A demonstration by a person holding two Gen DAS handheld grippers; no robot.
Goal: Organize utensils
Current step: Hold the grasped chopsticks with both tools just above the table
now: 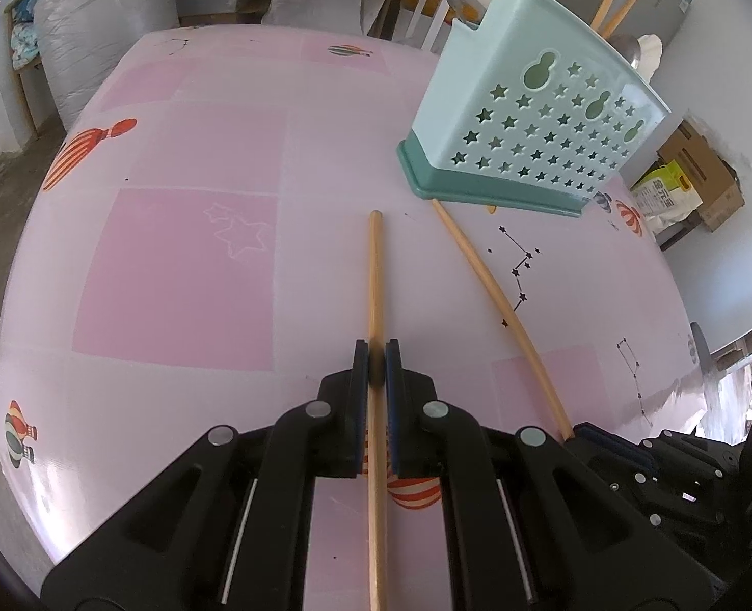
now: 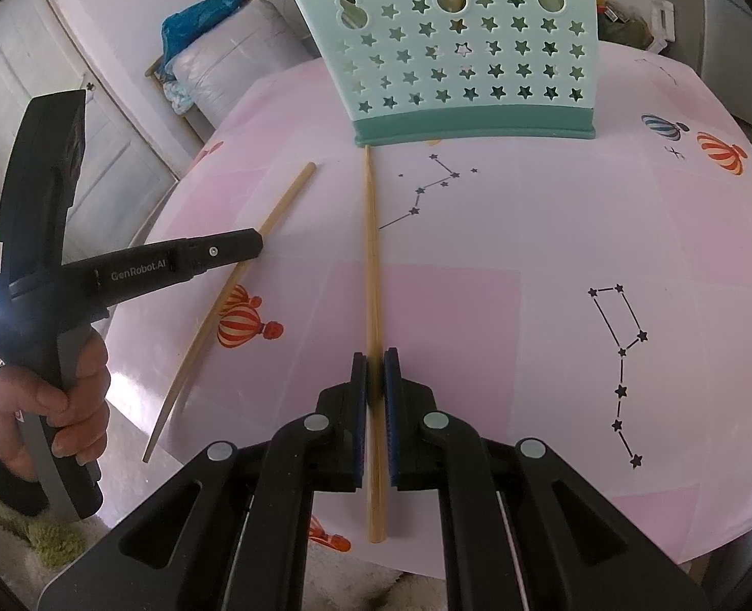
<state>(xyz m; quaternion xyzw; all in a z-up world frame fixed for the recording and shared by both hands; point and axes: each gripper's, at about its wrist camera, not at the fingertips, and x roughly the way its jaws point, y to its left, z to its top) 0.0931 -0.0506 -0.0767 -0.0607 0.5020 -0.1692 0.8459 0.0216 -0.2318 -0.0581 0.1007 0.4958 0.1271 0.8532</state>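
Each gripper [image 1: 376, 356] [image 2: 375, 361] is pinching one chopstick [image 1: 374, 275] [image 2: 372, 254] mid-shaft, light, stiff, probably slippery, near the caddy [image 2: 467, 56].

Tabletop [image 2: 554, 265]: pink patchwork cover printed with hot-air balloons and star constellations. Mint star-perforated utensil holder [image 2: 473, 61] stands on it, on a darker green base. Two wooden chopsticks are over the tabletop on the near side of the holder; one chopstick [image 2: 372, 254] has its far tip at the holder's base, the other chopstick [image 2: 253, 259] left of it.
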